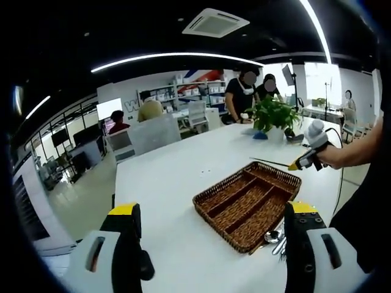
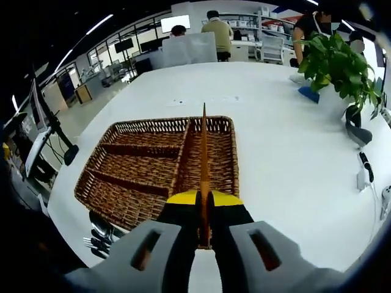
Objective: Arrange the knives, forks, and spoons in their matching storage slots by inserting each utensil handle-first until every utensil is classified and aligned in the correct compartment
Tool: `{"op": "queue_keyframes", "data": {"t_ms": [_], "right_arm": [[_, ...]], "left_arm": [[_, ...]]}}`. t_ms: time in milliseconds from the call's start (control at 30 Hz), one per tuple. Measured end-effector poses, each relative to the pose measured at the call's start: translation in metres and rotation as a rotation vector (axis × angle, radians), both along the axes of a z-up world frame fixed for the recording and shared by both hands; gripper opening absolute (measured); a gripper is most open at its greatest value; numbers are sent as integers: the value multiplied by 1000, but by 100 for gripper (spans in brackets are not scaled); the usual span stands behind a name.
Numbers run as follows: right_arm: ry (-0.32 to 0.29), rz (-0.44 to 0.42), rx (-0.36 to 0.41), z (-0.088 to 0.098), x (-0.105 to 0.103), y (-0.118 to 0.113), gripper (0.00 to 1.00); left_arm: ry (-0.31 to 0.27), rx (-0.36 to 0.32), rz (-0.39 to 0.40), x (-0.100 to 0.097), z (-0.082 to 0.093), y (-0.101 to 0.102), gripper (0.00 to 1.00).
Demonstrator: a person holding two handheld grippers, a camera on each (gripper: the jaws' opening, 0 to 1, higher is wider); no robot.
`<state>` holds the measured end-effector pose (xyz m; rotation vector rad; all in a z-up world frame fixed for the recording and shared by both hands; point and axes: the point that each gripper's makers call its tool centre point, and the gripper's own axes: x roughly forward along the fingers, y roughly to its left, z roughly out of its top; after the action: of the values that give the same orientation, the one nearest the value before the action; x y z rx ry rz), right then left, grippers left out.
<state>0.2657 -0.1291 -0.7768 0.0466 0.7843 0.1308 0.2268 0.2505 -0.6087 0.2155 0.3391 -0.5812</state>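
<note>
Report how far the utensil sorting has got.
Barely started. The wicker tray has nothing in its visible compartments. In hand: the right gripper is shut on a slim utensil over the tray. Left: spoons and forks beside the tray; the left gripper is open.

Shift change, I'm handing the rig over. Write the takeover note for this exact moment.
Right gripper: shut on a utensil seen edge-on, kind unclear, held above the tray.
Left gripper: open, holding nothing, hovering near the tray's end.
Tray: wicker, on the white table; the compartments look empty.
Remaining utensils: a small pile on the table at the tray's near end, a spoon among them.
Done: nothing slotted yet.
Left: slot the held piece, then sort the pile.
</note>
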Motion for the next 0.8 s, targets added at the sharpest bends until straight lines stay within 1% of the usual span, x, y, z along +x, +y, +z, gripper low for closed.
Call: {"op": "queue_keyframes", "data": {"t_ms": [33,200,300,567,800], "right_arm": [[14,-8,10,-4,-1,0,4],[33,-4,11,-13,-4,4,4],[57,-12,20,-20,-4,5,4],[85,-4,6,-32,-1,7,4],[113,-4,10,-45,1,8,4]], "left_arm": [[1,0,0,0,0,0,100],[2,-1,4,-2,0,1,100],[4,0,3,-3,-1,1,100],[10,7,8,-6,-2,4,100],[12,12,16,-9,-2,9,100]]}}
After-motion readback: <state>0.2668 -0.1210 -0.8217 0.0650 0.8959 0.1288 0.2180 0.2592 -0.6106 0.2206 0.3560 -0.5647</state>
